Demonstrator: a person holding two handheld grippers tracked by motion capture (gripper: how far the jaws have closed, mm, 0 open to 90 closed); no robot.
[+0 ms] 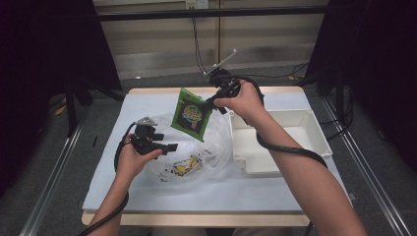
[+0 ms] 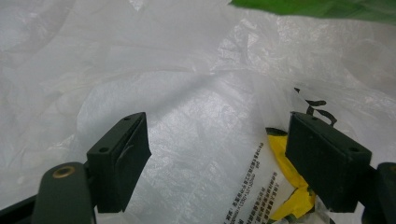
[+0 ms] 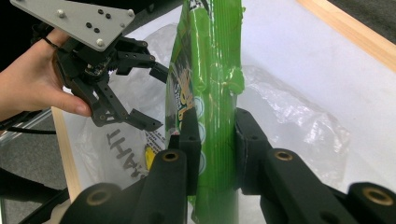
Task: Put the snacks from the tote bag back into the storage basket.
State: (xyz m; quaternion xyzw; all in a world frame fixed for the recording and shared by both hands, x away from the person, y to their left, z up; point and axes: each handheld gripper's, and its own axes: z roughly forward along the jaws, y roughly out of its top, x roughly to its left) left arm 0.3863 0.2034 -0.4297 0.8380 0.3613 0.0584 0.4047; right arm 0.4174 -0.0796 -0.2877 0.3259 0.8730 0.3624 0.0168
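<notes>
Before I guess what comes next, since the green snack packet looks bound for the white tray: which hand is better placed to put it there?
The right. Its gripper is already clamped on the green snack packet, and the white tray lies just below that arm. The left gripper hangs open at the plastic bag.

Two forearms reaching in from the near side, each hand carrying a gripper

The left gripper [image 1: 169,146] sits low and level in a curled left hand [image 1: 129,160], jaws standing well apart; the right gripper [image 1: 208,102] is raised higher on an outstretched forearm, gripped by the right hand [image 1: 243,101], its jaws pressed against the sides of a green packet [image 1: 191,114]
</notes>
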